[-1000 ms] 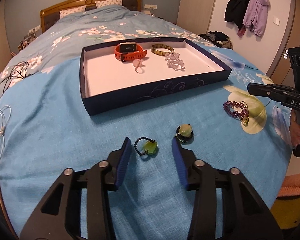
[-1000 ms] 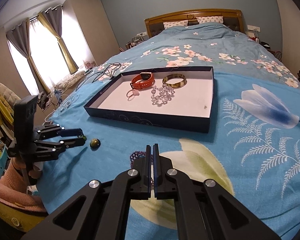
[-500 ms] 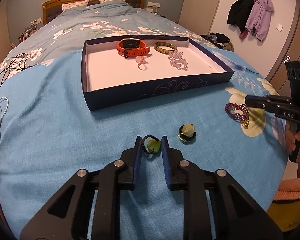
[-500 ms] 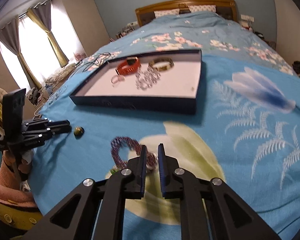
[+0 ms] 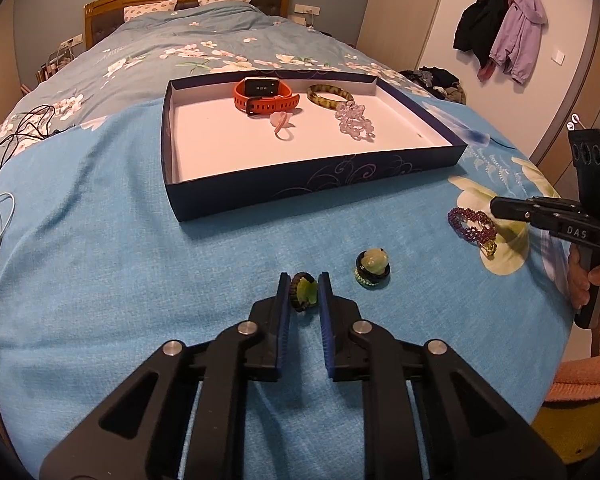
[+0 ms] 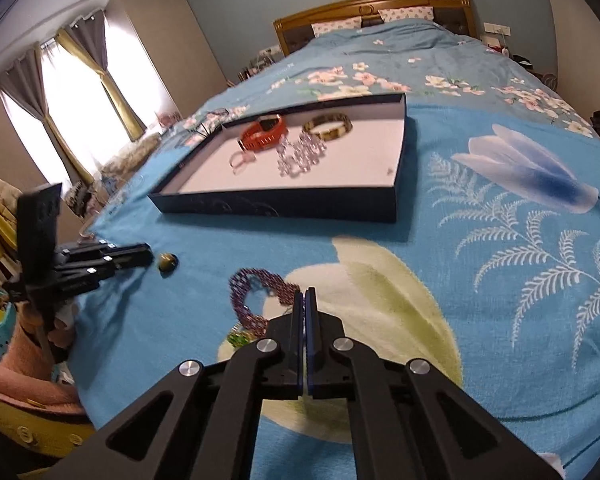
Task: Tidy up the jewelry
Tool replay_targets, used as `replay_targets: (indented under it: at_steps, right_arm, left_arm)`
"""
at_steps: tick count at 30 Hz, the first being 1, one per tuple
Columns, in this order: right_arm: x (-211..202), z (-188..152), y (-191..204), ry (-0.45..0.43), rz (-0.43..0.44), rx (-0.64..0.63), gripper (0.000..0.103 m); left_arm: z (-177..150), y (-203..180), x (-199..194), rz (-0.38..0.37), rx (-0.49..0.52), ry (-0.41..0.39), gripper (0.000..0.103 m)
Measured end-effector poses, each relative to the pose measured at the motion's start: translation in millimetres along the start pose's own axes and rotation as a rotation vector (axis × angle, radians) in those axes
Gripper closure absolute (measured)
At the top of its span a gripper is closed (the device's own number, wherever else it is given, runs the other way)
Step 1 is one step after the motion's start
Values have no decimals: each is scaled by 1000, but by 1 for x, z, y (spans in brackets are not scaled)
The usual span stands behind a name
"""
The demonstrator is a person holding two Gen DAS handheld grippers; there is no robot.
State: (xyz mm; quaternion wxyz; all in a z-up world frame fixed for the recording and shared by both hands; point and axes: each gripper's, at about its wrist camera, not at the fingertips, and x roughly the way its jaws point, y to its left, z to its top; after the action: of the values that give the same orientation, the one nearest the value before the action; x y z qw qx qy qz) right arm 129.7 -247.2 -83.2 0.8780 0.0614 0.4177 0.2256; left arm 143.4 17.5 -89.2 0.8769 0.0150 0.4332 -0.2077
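Tray (image 5: 300, 194) holds orange watch (image 5: 265, 95), bangle (image 5: 329, 97), crystal bracelet (image 5: 354, 120). Left gripper (image 5: 304, 295) since clamped green ring (image 5: 303, 291); right gripper (image 6: 304, 307) pinched purple bracelet (image 6: 256, 292), 10 o'clock.

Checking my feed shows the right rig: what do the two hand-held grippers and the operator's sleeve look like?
Both the left hand-held gripper and right hand-held gripper are matte black plastic linkages with silver pivot bolts and blue finger pads. The right one's side carries white "DAS" lettering. The sleeve is pink knit.

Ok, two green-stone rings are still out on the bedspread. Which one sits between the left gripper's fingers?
The black-corded ring, between the left gripper fingers. The other green ring, stone on a thick black base, sits apart to the right, outside the jaws.
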Motion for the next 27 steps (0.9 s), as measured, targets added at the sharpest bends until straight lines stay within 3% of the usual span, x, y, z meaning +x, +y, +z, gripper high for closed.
replay_targets:
  at_steps: [5,9,14,18,20,21,27]
  right_arm:
    - [-5,5,4,-26,-7,-9,103]
    - [6,4,8,18,-33,-30,86]
    - [15,-1,17,54,-56,-87,85]
    - [17,-4,23,65,-92,-136,79]
    - [18,-5,28,61,-118,-170,85]
    - [18,-6,29,59,-124,-181,97]
    - [16,-6,32,44,-159,-203,97]
  left_arm:
    - [1,0,0,-2,-1,0,89]
    - [0,0,0,-1,-1,-1,89]
    - [0,1,0,-7,-3,0,89]
    - [0,1,1,-14,-7,1,89]
    - [0,1,0,-13,-6,1,89]
    - [0,1,1,-13,-6,1,89]
    - [0,1,1,-14,-7,1,89]
